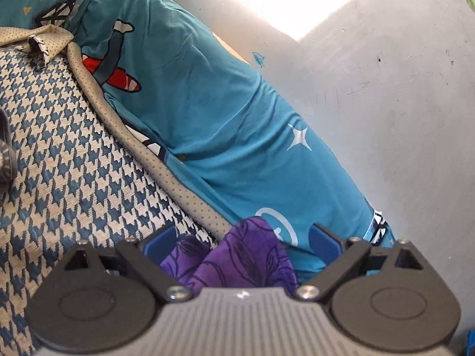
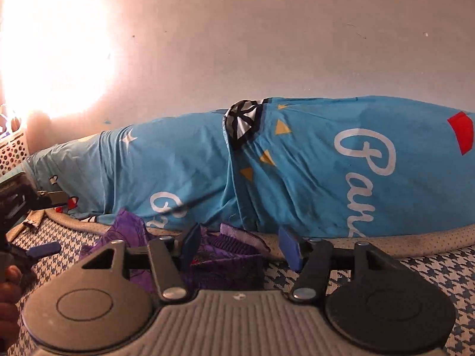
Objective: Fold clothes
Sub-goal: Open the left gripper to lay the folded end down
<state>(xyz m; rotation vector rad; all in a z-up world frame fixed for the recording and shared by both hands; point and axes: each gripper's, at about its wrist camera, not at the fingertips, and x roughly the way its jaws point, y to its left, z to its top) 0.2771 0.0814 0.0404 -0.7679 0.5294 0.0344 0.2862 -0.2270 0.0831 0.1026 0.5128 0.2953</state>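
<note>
A purple patterned garment (image 1: 237,255) lies bunched on a blue-and-white houndstooth mat (image 1: 65,172). My left gripper (image 1: 242,241) is open, its blue fingers (image 1: 322,240) standing wide on either side of the cloth. In the right wrist view the same purple garment (image 2: 228,255) lies under my right gripper (image 2: 240,243), which is open with blue fingers (image 2: 289,246) apart over a ribbed edge of the cloth. The left gripper (image 2: 38,249) shows at the left edge of that view, held by a hand.
A long teal printed pillow or bolster (image 1: 207,112) lies along the grey wall (image 1: 386,103), right behind the garment; it also shows in the right wrist view (image 2: 297,172). A beige dotted mat border (image 1: 166,172) runs beside it. A white perforated basket (image 2: 13,151) stands at far left.
</note>
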